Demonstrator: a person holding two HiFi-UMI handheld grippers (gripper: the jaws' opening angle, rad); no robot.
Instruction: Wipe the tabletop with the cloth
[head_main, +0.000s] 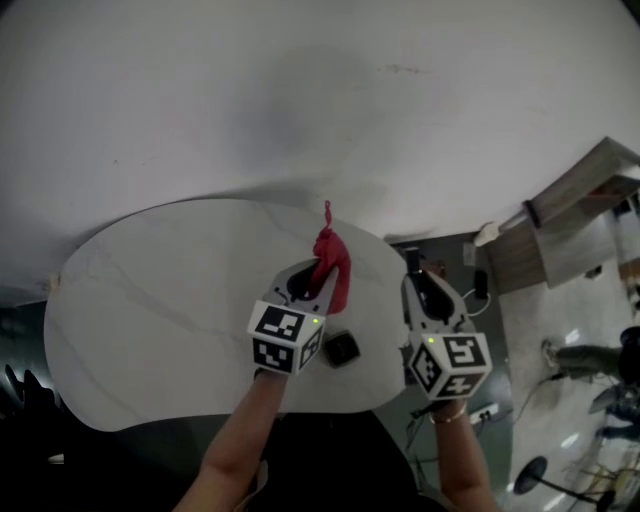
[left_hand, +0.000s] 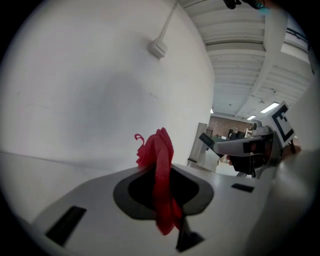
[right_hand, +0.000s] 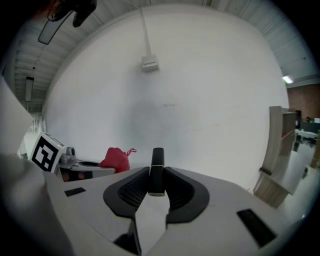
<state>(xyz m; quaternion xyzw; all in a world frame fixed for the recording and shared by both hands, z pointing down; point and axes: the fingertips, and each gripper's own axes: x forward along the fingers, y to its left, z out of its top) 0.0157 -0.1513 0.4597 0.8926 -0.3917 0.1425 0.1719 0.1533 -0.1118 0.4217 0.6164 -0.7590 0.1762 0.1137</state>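
Note:
A red cloth (head_main: 332, 262) is bunched between the jaws of my left gripper (head_main: 318, 270), which is shut on it over the right part of the white oval tabletop (head_main: 150, 300). In the left gripper view the cloth (left_hand: 159, 160) sticks up past the left gripper (left_hand: 161, 186), with one end hanging down. My right gripper (head_main: 418, 278) is beyond the table's right edge. In its own view the right gripper (right_hand: 156, 186) is shut on a slim black stick (right_hand: 157, 167) with a thin yellow band, standing upright. The cloth (right_hand: 116, 159) shows at the left there.
A small black object (head_main: 342, 348) lies on the table between the two grippers. A white wall rises behind the table. A wooden shelf unit (head_main: 570, 205) stands at the right. Cables and a power strip (head_main: 482, 412) lie on the floor below.

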